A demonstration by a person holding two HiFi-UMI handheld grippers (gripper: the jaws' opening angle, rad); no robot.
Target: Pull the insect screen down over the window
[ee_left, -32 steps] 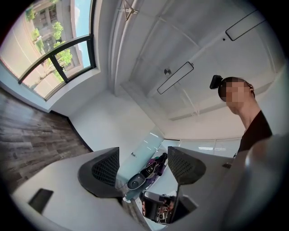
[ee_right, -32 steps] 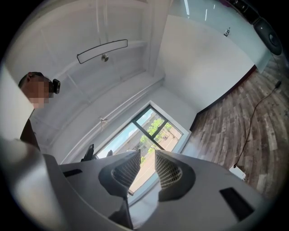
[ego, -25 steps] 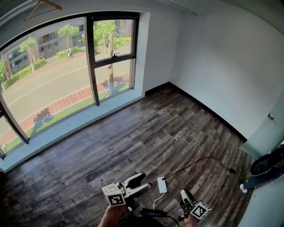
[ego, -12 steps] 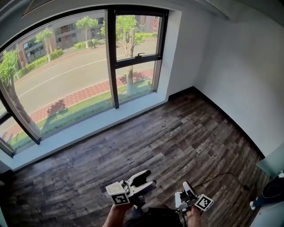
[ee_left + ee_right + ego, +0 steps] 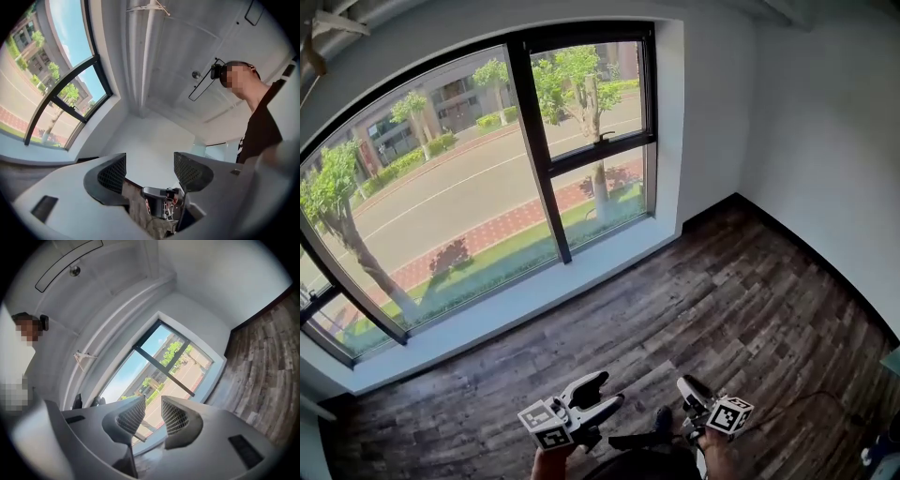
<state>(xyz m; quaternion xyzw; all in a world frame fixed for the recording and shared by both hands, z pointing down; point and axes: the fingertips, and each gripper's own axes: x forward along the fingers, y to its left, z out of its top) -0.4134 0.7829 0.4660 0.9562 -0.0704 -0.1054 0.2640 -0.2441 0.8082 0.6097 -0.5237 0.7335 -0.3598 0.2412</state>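
Over the wood floor, facing the window, I hold: left gripper, jaws well apart, empty; right gripper, jaws narrowly apart, empty.

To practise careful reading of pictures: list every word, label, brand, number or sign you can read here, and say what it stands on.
None can be read in any view.
Left marker cube, right marker cube: black-and-white square patterns only, no letters or digits.
Buildings beyond the window: any signs are too small to read.
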